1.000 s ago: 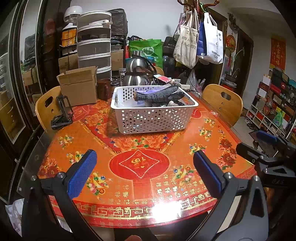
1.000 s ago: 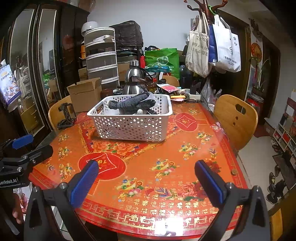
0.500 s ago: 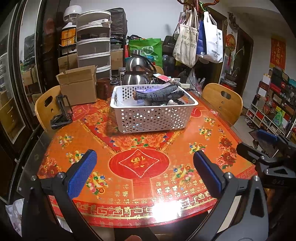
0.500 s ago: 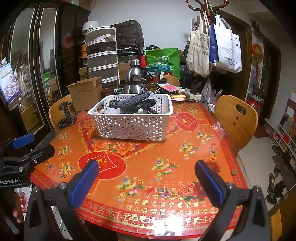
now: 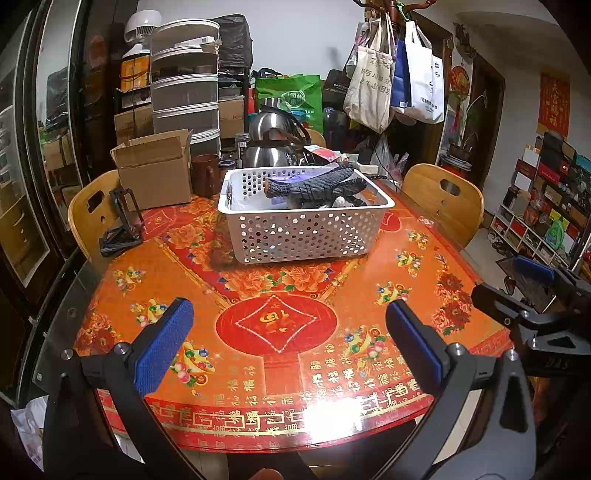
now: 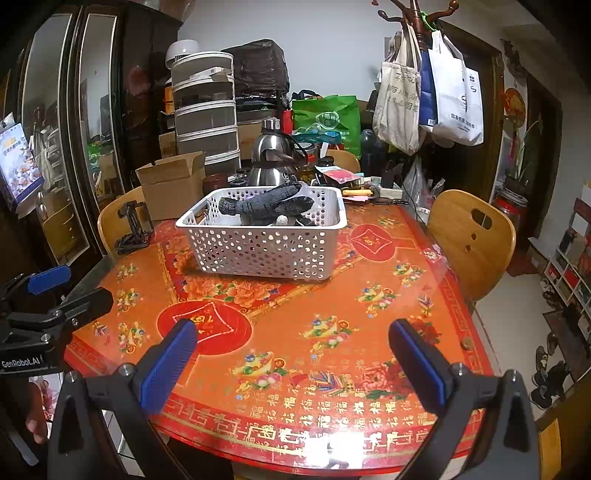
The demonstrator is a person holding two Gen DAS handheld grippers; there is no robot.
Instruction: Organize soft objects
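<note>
Both the left tongs (image 5: pixel 288 332) and right tongs (image 6: pixel 295 350) are held spread and empty, well short of the basket (image 5: pixel 306 229) where dark soft items (image 5: pixel 314 184) are gathered.

Before me stood a round table (image 5: pixel 295 306) under a red and orange festive cloth, with a glare of lamp light on its near edge and 2 wooden chairs (image 5: pixel 443 199) drawn up to it. Dark glass-fronted cabinets (image 6: pixel 74 129) lined the left wall. At the right, a coat stand (image 6: pixel 417 22) hung with tote bags rose against the pale wall, and low shelves (image 5: pixel 546 206) stood on the light tiled floor.
</note>
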